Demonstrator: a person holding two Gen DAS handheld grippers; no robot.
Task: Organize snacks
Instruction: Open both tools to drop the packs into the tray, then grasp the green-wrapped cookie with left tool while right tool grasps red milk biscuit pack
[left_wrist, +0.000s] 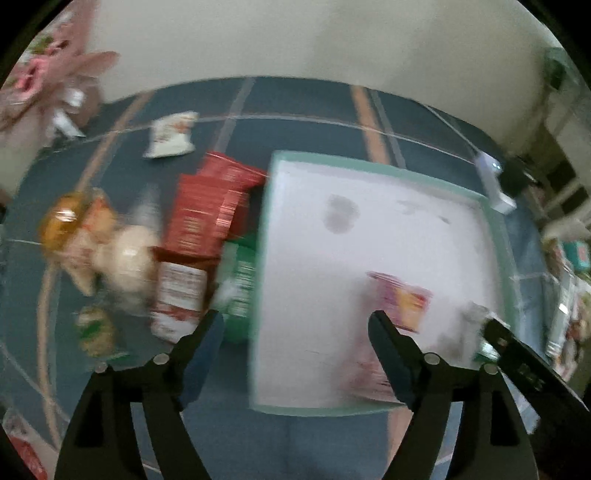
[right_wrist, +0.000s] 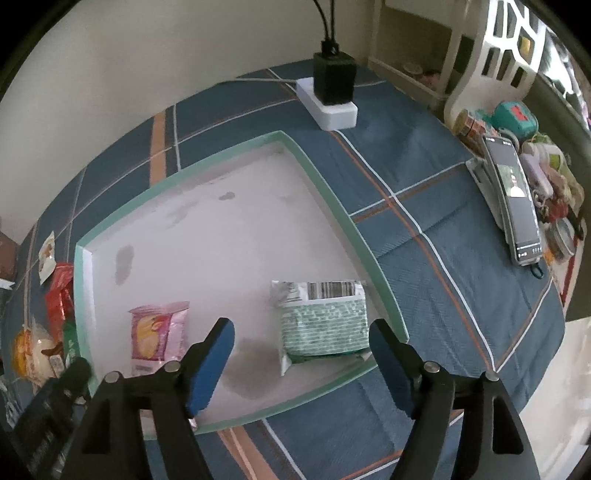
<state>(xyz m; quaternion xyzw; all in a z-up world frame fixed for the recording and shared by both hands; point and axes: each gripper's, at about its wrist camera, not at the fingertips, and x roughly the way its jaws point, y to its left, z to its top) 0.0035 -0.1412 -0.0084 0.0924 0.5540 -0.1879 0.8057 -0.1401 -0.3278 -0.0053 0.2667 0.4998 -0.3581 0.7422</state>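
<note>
- My left gripper (left_wrist: 295, 332) is spread wide with nothing between its blue pads; it hangs over the left edge of the tray (left_wrist: 496, 236), and its view is smeared with blur.
- My right gripper (right_wrist: 301, 341) is also wide open and empty, poised over the tray's near right corner, just above the green-and-white packet (right_wrist: 323, 319).
- Two snacks already lie in the tray: that green-and-white packet by the right rim and a pink packet (right_wrist: 158, 332) to its left, apart from each other.
- The loose snacks sit on the blue plaid cloth (right_wrist: 443, 258) outside the tray's left wall: a red packet (left_wrist: 207, 206), a green packet (left_wrist: 240, 291) touching the wall, a pale bun-like pack (left_wrist: 125, 258), and a white packet (left_wrist: 171, 134) farther off.
- That pile lies ahead and to the left of my left gripper, so I judge the left one far nearer than the right.
- The red packet's long axis runs roughly away from me, so closing across its width looks easiest.
</note>
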